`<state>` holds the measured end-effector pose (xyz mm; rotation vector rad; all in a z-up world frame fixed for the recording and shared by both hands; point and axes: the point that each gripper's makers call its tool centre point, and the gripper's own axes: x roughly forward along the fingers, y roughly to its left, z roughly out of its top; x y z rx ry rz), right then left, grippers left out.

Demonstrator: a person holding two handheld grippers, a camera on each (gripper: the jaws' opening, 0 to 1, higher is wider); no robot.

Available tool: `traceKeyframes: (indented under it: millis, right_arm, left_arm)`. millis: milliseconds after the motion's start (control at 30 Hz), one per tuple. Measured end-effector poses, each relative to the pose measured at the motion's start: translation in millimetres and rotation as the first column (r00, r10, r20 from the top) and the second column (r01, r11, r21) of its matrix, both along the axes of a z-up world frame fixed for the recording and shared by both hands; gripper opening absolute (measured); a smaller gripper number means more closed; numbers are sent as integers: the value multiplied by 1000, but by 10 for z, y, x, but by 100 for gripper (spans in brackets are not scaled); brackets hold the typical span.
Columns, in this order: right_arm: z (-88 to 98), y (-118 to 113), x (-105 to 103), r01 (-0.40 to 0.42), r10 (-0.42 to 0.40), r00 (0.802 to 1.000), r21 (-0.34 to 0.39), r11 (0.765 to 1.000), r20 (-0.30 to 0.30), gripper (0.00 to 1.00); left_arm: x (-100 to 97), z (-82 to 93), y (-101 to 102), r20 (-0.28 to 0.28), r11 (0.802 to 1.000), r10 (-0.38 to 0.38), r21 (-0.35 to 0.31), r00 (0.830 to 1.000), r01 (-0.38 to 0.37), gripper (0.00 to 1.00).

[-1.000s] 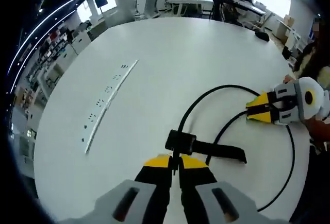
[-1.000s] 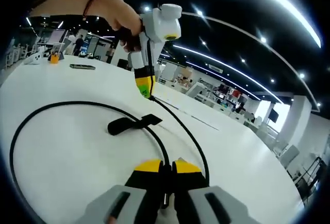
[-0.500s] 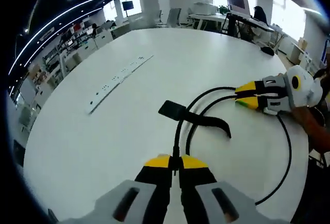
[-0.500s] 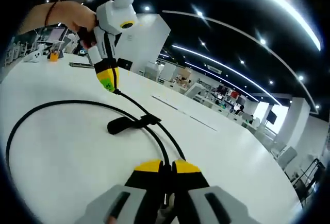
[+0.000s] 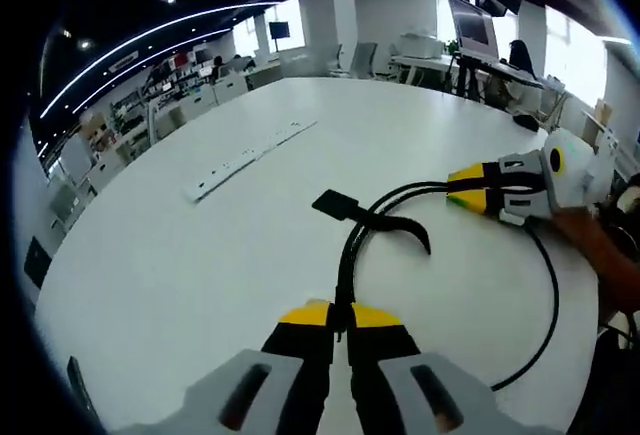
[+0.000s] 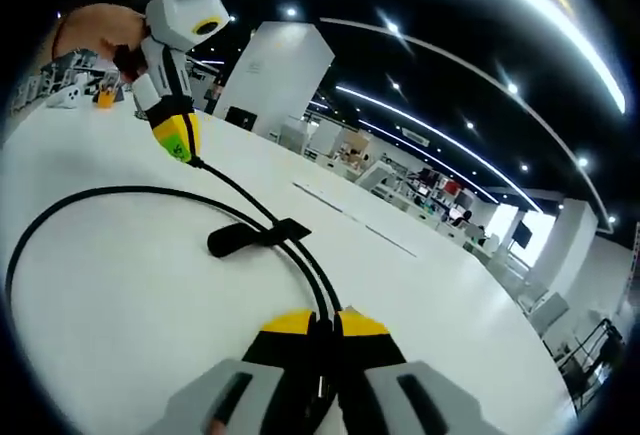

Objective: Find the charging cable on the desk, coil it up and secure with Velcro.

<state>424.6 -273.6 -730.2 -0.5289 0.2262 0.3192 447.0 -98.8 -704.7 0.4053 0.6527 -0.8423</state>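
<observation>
— How do the jaws stand?
— The left gripper (image 5: 339, 317) is clamped on the black charging cable (image 5: 347, 255); the right gripper (image 6: 319, 323) pinches it too, jaws nearly touching.
— And the cable?
— It loops over the white desk (image 5: 180, 265), well in from the edges. Its Velcro strap (image 6: 255, 237) lies across both strands, ahead of the tips.
</observation>
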Motion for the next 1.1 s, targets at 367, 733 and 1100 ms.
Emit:
traceKeyframes:
  millis: [367,733,1100]
  right_arm:
    - [9,6,-25,6,-5,1000,-13,1000,5,9]
    - [22,16,-47,7,-7,1000,-23,1000,8,9]
    - [21,21,-83,7,-7,1000,-7,1000,4,9]
  left_arm:
    - [-214,-150,33,-2,993,80,-83,997,-80,6]
    - [-319,-203,65,18,987,130,-96,991,-128,6]
    - [-326,-217,78,84,992,121,-52,989,-117,6]
